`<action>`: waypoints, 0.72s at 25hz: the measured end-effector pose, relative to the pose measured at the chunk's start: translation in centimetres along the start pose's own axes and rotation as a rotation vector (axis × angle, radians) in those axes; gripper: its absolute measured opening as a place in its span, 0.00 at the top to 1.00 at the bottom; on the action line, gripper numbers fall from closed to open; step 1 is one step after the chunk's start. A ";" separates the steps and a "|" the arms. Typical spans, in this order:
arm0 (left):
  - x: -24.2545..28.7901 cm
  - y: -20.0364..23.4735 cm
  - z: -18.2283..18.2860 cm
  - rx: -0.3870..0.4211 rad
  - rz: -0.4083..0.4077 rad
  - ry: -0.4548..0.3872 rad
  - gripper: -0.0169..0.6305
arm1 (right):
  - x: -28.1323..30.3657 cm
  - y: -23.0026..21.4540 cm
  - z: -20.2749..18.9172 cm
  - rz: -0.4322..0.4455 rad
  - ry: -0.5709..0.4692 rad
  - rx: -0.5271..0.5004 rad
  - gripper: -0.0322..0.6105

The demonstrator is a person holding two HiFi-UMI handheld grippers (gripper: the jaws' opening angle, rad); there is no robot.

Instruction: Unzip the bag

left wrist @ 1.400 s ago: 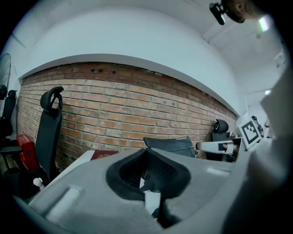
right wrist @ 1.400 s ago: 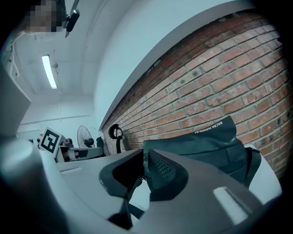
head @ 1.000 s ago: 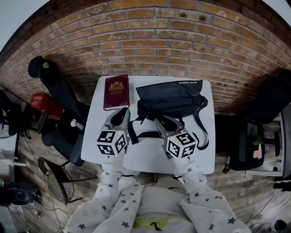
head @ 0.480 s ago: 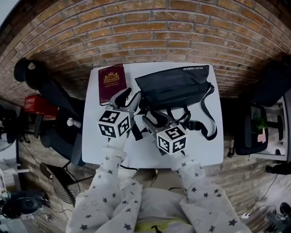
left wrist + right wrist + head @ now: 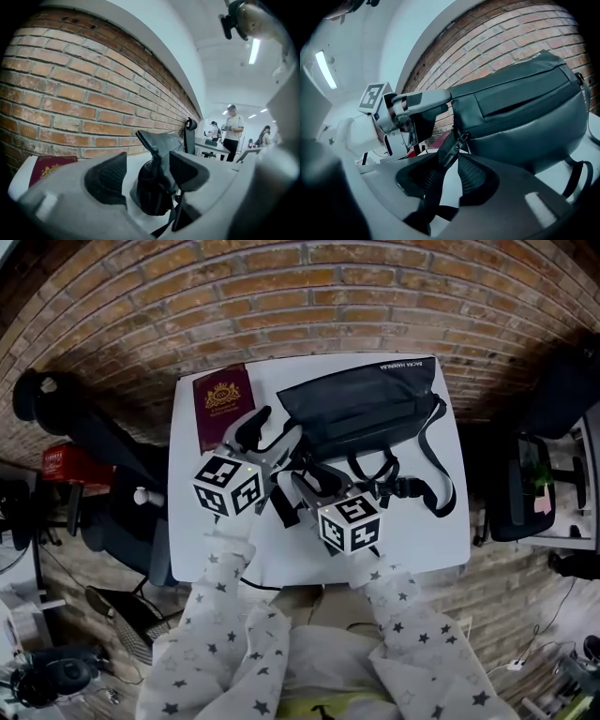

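A black bag [image 5: 361, 409] lay on a white table [image 5: 412, 531] against a brick wall [image 5: 281, 296]. The left gripper [image 5: 149, 161]'s fingers [image 5: 107, 180] had just spread wide, released, around the bag's end. The right gripper [image 5: 447, 174]'s fingers [image 5: 476, 180] had just been narrowing, not clenched, strap [image 5: 436, 176] between them. Catching strap, not zip pull [image 5: 457, 145], might drag the bag.

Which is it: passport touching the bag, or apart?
Apart. The head view shows a strip of bare table between the passport and the bag.
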State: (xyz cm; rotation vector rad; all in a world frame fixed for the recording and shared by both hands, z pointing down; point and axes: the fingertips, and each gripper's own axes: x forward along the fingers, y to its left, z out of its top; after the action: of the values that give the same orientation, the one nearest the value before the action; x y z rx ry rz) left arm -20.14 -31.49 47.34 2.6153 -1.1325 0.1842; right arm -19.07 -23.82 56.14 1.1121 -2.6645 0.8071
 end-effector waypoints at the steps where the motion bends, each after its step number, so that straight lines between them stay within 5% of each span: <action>1: 0.3 -0.2 -0.2 -0.003 -0.018 0.004 0.54 | 0.1 0.0 -0.1 -0.005 0.006 -0.004 0.74; 9: 2.0 -2.1 -0.2 -0.002 -0.117 0.001 0.54 | -0.5 -0.2 -0.3 -0.010 0.029 -0.014 0.79; 15: 2.4 -2.5 -0.2 0.073 -0.109 0.017 0.76 | -1.5 -0.5 -0.3 -0.014 0.029 0.006 0.83; 18: 2.4 -2.5 -0.1 0.078 -0.106 0.015 0.78 | -2.3 -0.9 0.2 -0.010 -0.001 0.035 0.87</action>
State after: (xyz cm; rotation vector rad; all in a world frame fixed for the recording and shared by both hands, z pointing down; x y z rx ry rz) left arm -16.66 -31.52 47.49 2.7292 -0.9984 0.2293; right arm -16.78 -23.03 55.61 1.1335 -2.6534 0.8551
